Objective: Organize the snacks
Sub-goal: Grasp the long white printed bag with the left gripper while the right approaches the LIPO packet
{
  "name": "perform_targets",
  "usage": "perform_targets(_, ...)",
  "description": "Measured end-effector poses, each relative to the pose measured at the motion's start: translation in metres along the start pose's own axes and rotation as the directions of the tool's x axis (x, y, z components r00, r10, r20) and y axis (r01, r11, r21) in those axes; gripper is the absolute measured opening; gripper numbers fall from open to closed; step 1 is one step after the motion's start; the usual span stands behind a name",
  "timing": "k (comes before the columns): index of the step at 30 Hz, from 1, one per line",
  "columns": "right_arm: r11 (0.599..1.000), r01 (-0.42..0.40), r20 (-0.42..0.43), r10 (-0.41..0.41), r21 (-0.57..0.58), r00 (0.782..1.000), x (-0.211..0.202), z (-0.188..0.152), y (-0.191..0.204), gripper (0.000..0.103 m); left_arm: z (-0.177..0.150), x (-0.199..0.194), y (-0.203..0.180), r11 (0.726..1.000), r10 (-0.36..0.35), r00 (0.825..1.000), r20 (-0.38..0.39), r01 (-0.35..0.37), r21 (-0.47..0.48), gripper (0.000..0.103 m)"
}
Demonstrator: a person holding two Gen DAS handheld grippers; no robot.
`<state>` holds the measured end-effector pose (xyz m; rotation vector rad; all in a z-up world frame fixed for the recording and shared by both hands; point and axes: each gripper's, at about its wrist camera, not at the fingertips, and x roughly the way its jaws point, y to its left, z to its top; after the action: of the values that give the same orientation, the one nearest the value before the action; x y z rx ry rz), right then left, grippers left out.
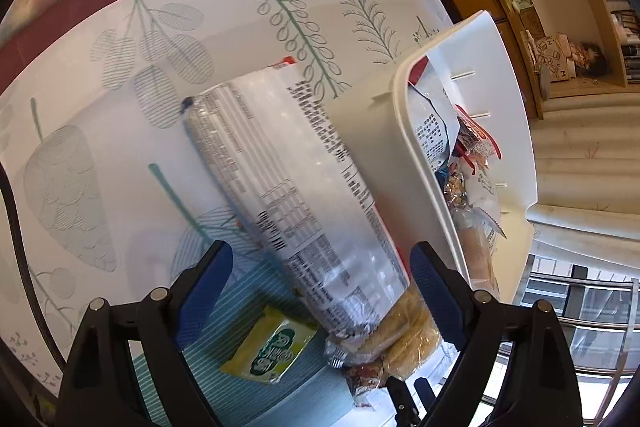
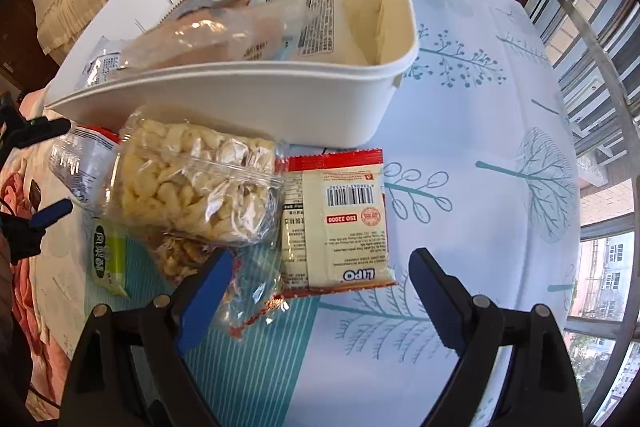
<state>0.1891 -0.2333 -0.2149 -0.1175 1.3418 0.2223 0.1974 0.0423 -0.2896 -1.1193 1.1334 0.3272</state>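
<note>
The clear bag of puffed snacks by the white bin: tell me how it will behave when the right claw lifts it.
The clear bag of puffed snacks looks airy, so probably light for its bulk. Its crinkled, glossy film would likely flex and slip. The puffs look brittle, so a hard squeeze may crush them.

In the right wrist view the bin (image 2: 280, 99) sits at the table's (image 2: 480, 187) far side with packets (image 2: 240, 23) in it. Before it lie a puff bag (image 2: 192, 187) and, to its right, a Lipo packet (image 2: 340, 219). A small packet (image 2: 108, 255) lies left, perhaps partly under the bag.
</note>
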Motion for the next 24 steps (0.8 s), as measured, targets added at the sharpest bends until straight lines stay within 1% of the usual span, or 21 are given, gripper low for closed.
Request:
perform_targets(2,1.000,0.003,-0.009,-0.003,-0.003,1.000,0.005,0.001,0.000,0.090,0.000,0.005,-0.007,1.000,-0.005,1.000,0.006,0.005,0.021,0.090)
perform_targets(4,1.000,0.000,-0.019,0.000,-0.002,1.000,0.010,0.002,0.000,0.090,0.000,0.011,-0.012,0.999,0.016,1.000,0.007,-0.016,0.037,0.090)
perform_targets(9,1.000,-0.007,-0.029,0.007,-0.008,1.000,0.019,0.005,-0.001,0.090,-0.001,0.027,-0.012,1.000,0.015,0.999,-0.029,-0.015,0.011,0.089)
perform_targets(12,1.000,-0.008,-0.034,0.008,-0.009,0.999,0.025,0.008,0.000,0.090,-0.002,0.026,-0.012,1.000,0.019,1.000,-0.024,-0.019,0.016,0.090)
perform_targets(19,0.997,0.029,-0.010,-0.030,-0.074,1.000,0.031,0.013,0.009,0.092,-0.004,0.025,-0.005,1.000,0.010,1.000,-0.027,-0.010,0.006,0.090)
perform_targets(24,0.995,0.031,0.004,-0.030,-0.093,1.000,0.035,0.017,0.010,0.095,-0.005,0.026,-0.006,1.000,0.024,0.999,-0.023,-0.024,0.005,0.091)
